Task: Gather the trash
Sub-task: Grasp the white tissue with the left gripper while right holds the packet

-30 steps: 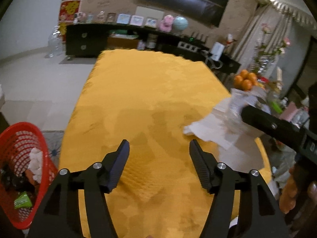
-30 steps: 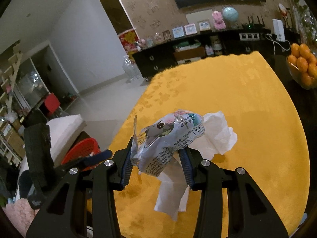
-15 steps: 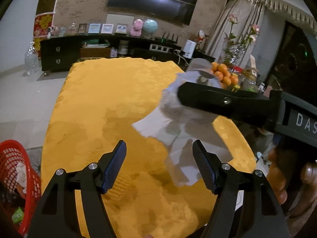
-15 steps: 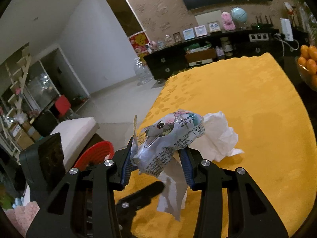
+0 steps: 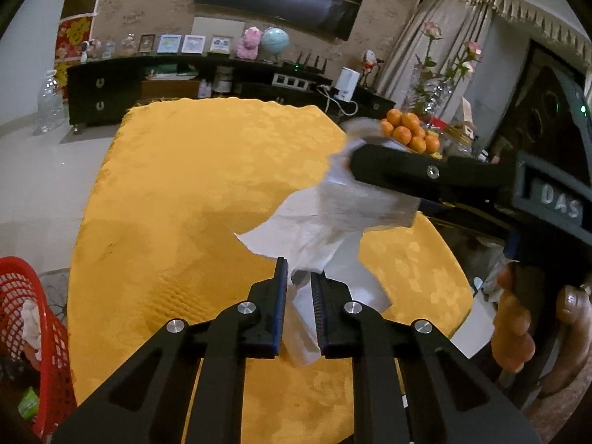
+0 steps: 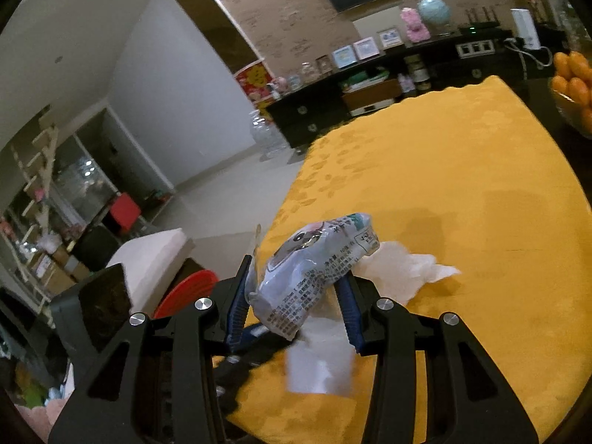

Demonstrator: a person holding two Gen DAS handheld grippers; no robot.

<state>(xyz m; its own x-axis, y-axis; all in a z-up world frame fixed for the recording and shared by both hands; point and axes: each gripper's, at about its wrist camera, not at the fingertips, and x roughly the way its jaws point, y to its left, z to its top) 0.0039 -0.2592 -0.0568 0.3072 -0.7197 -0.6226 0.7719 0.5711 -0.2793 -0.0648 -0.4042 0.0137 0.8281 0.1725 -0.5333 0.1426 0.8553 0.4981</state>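
The desk [image 5: 177, 199] under its yellow cloth fills most of both views. Off its near left corner a red basket [image 5: 44, 336] stands on the floor, with scraps inside it. A bowl of oranges [image 5: 409, 131] sits off the desk's far right edge. Above the desk's near right part, the right claw [image 6: 296, 296] pinches a printed snack wrapper [image 6: 314, 270] together with a crumpled white tissue [image 6: 403, 270] that hangs below it. The left claw [image 5: 299, 303] has just been closing, and its jaws now press together on the tissue's hanging tail [image 5: 303, 310], which shows between them.
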